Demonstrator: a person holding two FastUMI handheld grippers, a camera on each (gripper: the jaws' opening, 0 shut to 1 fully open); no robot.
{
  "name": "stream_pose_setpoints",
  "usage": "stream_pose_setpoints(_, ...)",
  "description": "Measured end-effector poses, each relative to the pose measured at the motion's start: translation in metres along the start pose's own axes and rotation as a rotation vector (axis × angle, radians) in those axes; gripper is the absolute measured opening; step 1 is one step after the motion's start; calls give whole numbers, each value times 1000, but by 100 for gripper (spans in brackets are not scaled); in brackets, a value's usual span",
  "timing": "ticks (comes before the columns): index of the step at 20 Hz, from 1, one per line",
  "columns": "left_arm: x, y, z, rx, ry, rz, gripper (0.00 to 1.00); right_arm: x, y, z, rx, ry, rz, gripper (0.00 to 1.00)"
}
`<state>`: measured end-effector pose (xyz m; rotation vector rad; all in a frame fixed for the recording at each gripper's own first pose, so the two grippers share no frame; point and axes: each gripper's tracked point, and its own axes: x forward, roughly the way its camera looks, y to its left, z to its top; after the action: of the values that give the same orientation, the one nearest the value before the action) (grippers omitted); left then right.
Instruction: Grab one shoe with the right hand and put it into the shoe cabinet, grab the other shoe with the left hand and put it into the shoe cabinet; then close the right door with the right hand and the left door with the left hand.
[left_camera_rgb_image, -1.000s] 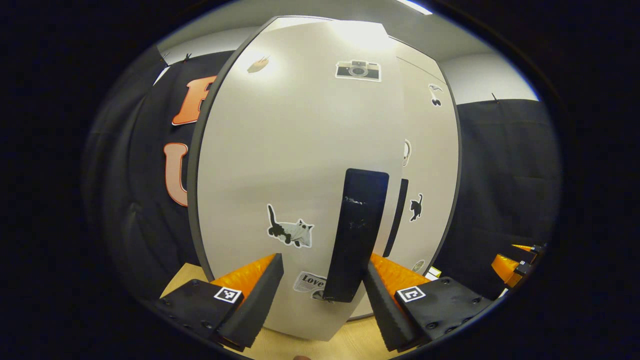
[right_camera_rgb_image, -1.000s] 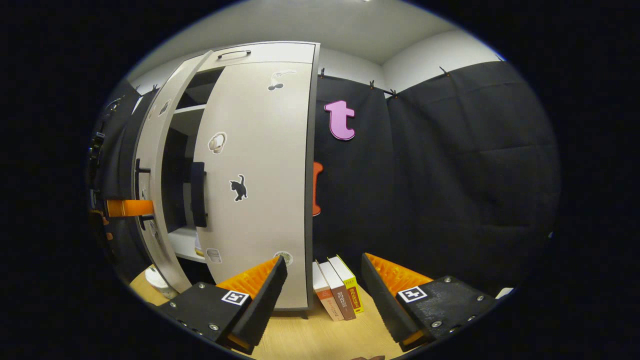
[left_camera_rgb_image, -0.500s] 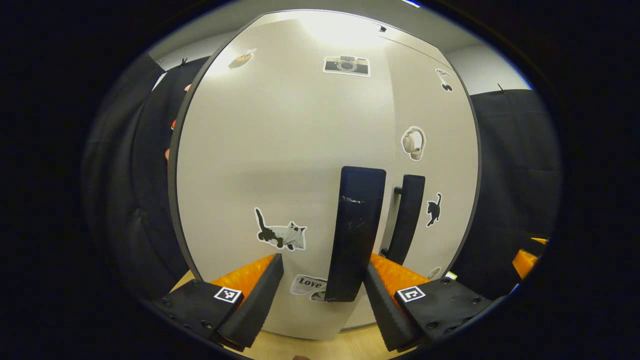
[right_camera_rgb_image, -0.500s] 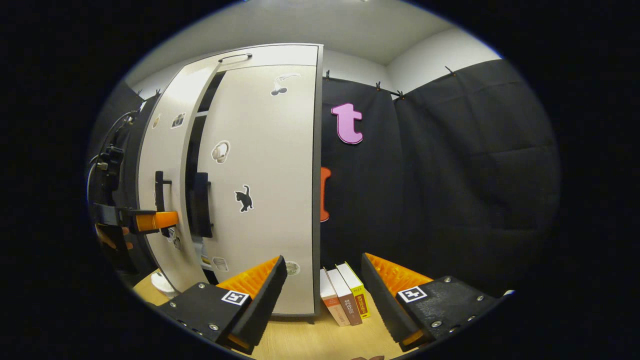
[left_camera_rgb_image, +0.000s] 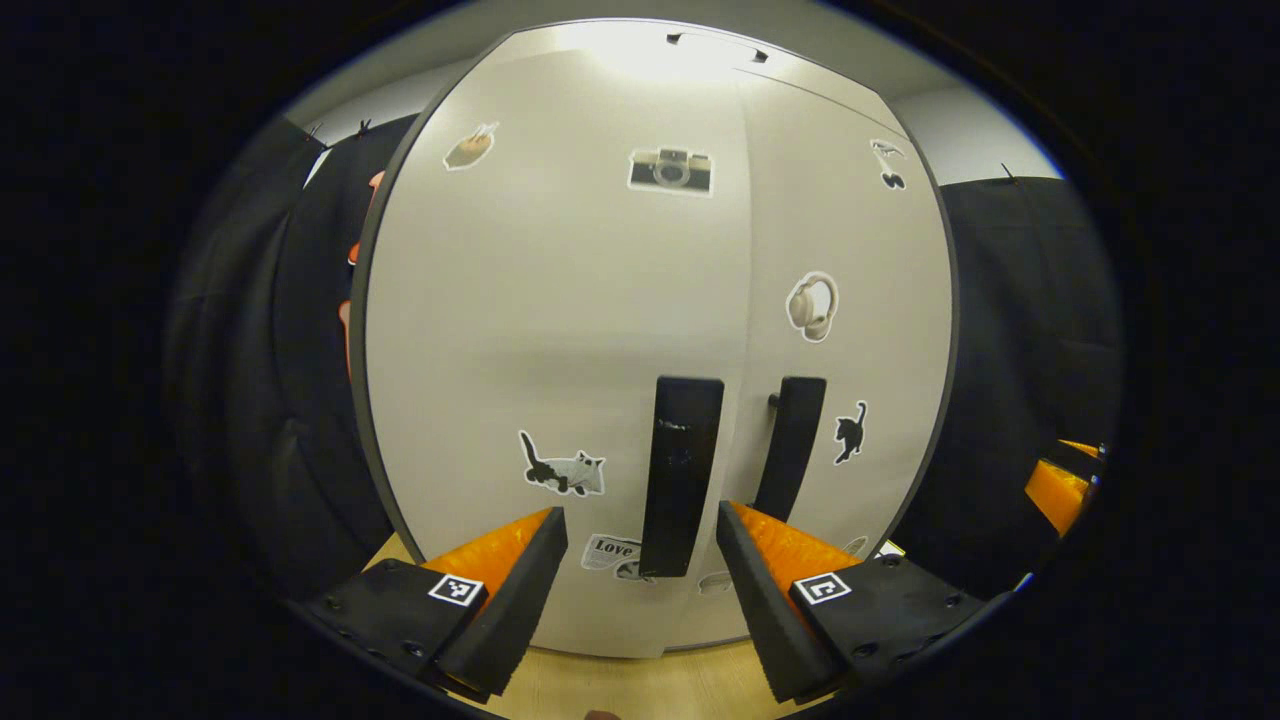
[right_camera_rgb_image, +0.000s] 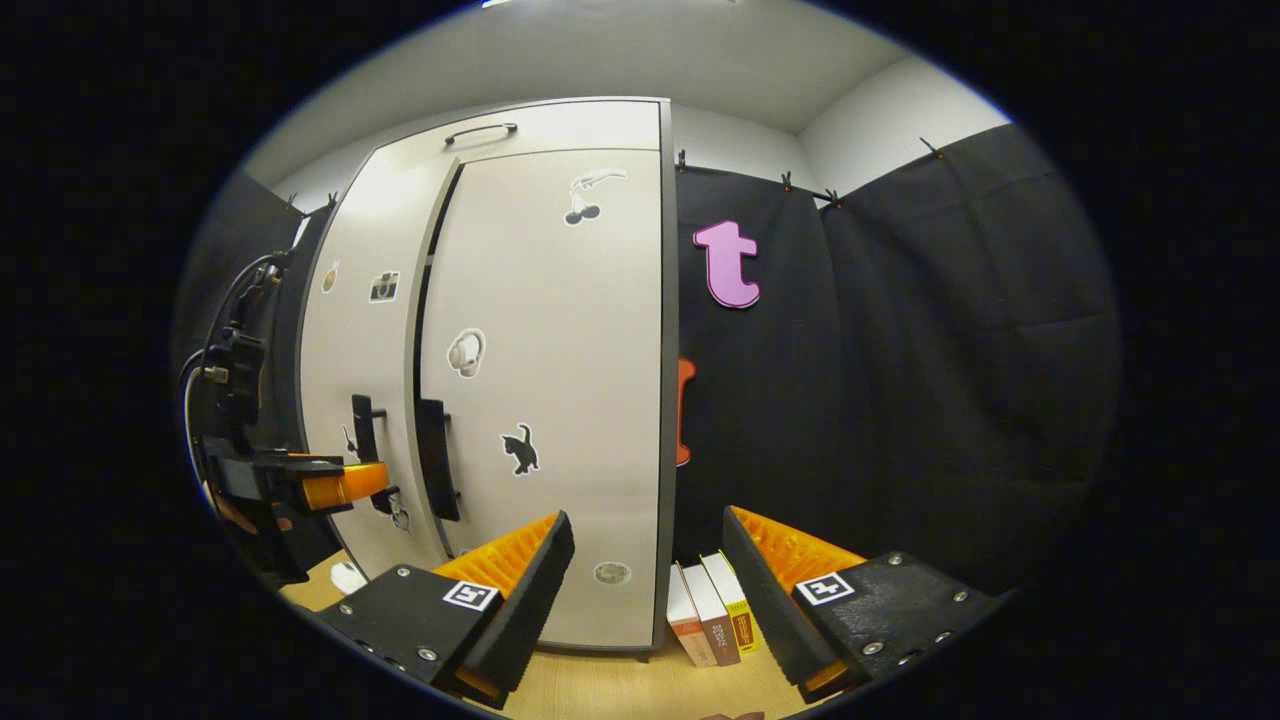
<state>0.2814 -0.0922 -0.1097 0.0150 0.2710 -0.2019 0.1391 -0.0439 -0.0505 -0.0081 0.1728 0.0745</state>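
Note:
The white shoe cabinet (left_camera_rgb_image: 560, 300) fills the left gripper view, its two stickered doors lying almost flush. My left gripper (left_camera_rgb_image: 640, 575) is open right in front of the left door. The lower end of that door's black handle (left_camera_rgb_image: 680, 470) shows between the fingers, which are not pressing on it. The right door's handle (left_camera_rgb_image: 793, 445) stands just beside it. In the right gripper view the cabinet (right_camera_rgb_image: 560, 350) is at the left with a thin dark seam between the doors, and the left gripper (right_camera_rgb_image: 340, 485) is by the handles. My right gripper (right_camera_rgb_image: 645, 590) is open and holds nothing, off the cabinet's right corner.
Three books (right_camera_rgb_image: 712, 620) lean against the cabinet's right side on the wooden tabletop (right_camera_rgb_image: 620, 685). Black cloth wall runs behind and to the right. A small white object (right_camera_rgb_image: 348, 577) lies on the table near the cabinet's left foot.
The left door has swung from ajar to almost flush with the right door. The left gripper has drawn back slightly from the handle. The right gripper's view shifted, with the cabinet now nearer its centre.

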Motion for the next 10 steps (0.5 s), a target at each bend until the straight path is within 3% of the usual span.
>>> stream_pose_setpoints(4,-57,23,41,7,-59,14,97,-13,7,46,-7,-55,44,92)
stream_pose_setpoints(10,-142,89,91,24,-161,129,97,-31,17,89,-56,-144,80,92)
